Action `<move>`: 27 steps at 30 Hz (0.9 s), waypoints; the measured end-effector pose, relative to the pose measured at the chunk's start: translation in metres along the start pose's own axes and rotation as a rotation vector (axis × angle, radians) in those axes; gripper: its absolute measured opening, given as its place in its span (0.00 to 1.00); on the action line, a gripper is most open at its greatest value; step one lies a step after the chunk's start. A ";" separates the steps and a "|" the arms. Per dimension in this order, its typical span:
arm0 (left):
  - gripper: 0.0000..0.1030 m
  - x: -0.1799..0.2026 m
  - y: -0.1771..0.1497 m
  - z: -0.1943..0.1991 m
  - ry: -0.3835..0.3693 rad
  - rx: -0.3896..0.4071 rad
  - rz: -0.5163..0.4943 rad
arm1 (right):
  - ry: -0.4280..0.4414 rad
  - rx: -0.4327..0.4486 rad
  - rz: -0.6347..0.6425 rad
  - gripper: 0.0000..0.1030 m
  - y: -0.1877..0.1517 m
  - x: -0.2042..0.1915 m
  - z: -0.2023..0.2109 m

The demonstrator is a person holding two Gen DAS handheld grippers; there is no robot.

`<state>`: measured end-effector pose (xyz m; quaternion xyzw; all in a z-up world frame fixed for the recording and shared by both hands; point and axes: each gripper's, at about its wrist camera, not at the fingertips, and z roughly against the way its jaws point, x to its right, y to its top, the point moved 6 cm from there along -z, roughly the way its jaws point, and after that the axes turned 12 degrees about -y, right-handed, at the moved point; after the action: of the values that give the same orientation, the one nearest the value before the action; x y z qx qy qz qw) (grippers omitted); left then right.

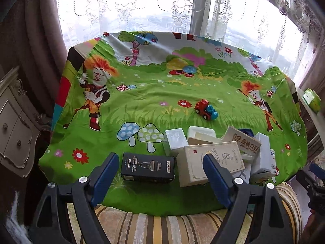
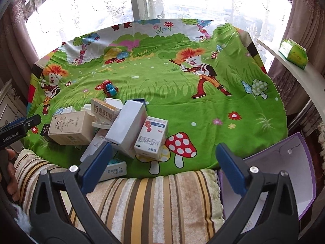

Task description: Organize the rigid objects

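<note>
Daylight pours in through the window (image 1: 162, 6) behind the lace curtains (image 2: 85, 2), blown out to near white in both views. The cartoon-print cloth (image 1: 154, 93) is evenly lit, with faint sheen along its far folds. Shadows are soft. Fisheye distortion bends the edges, and the corners darken to black. Focus is fairly sharp centrally.
</note>
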<state>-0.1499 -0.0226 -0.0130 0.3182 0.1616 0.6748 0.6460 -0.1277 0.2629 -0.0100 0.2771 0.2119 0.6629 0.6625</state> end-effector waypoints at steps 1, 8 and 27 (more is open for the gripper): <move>0.83 -0.005 0.000 -0.002 -0.005 -0.005 0.018 | 0.024 -0.006 0.014 0.99 -0.001 -0.007 -0.001; 0.83 -0.027 0.001 -0.017 -0.054 -0.055 0.122 | 0.016 -0.045 0.081 0.99 -0.005 -0.030 -0.017; 1.00 0.068 -0.005 -0.057 -0.075 -0.150 0.027 | -0.085 -0.059 0.147 0.99 0.009 -0.051 -0.050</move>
<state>-0.1802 0.0557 -0.0438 0.2962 0.0819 0.6813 0.6644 -0.1688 0.2163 -0.0461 0.3001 0.1433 0.7033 0.6283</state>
